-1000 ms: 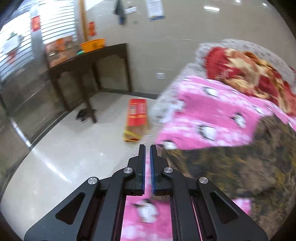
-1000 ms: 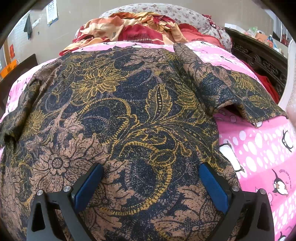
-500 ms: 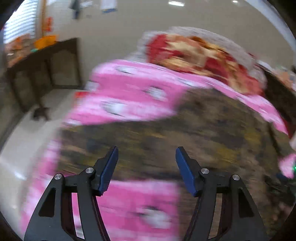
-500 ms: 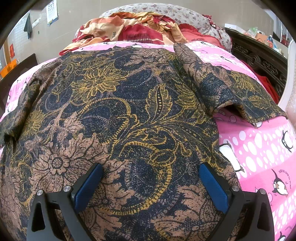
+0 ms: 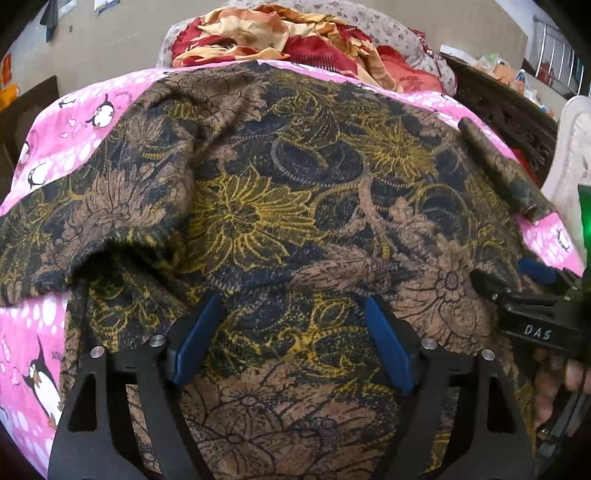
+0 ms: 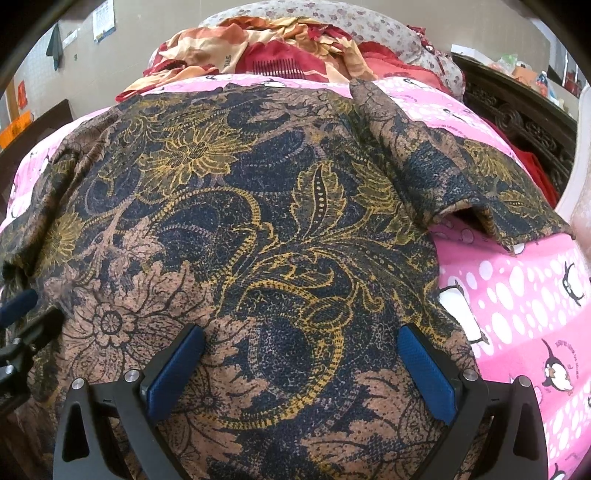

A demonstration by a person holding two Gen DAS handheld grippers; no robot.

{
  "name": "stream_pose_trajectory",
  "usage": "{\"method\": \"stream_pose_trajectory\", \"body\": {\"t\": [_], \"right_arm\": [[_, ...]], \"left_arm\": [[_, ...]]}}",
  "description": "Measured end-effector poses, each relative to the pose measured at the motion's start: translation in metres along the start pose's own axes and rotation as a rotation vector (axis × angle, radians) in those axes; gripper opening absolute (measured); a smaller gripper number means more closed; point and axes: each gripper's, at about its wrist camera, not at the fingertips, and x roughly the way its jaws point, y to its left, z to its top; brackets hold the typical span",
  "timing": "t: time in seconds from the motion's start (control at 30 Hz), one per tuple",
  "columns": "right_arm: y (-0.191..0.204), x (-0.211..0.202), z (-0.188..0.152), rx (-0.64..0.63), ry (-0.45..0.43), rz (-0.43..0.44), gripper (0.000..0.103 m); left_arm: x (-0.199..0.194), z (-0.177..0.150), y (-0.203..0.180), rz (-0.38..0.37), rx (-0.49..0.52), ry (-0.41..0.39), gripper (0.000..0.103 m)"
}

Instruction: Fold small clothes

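Note:
A brown, navy and gold floral garment (image 5: 295, 206) (image 6: 258, 240) lies spread flat on a pink penguin-print bed cover (image 5: 74, 122) (image 6: 517, 295). Its left sleeve (image 5: 66, 236) is bunched; its right sleeve (image 6: 461, 184) lies angled out. My left gripper (image 5: 295, 325) hovers over the garment's lower left part, its jaws opening, nothing pinched between the blue pads. My right gripper (image 6: 301, 363) stands open over the lower middle of the garment, holding nothing. In the left wrist view the right gripper (image 5: 532, 280) shows at the right edge, held by a hand (image 5: 554, 384). The left gripper's tip (image 6: 18, 306) shows at the right wrist view's left edge.
A crumpled red and orange blanket (image 5: 295, 40) (image 6: 266, 48) lies on a floral pillow (image 6: 369, 22) at the head of the bed. A dark carved wooden headboard (image 6: 524, 122) runs along the right. A white chair (image 5: 576, 155) stands at the right.
My left gripper swung from the bed's left edge, facing the floor and table, to over the garment, and its jaws went from shut to wide apart. The right gripper stayed still.

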Motion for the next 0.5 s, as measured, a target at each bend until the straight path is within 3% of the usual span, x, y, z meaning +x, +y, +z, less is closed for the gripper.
{"method": "stream_pose_trajectory", "body": {"t": [0.2, 0.5], "right_arm": [[0.000, 0.000, -0.001, -0.007, -0.006, -0.011, 0.103], [0.001, -0.002, -0.002, -0.008, -0.007, -0.013, 0.103]], "left_arm": [[0.003, 0.005, -0.012, 0.027, 0.029, 0.010, 0.087], [0.013, 0.002, -0.012, 0.008, 0.045, 0.032, 0.095]]}}
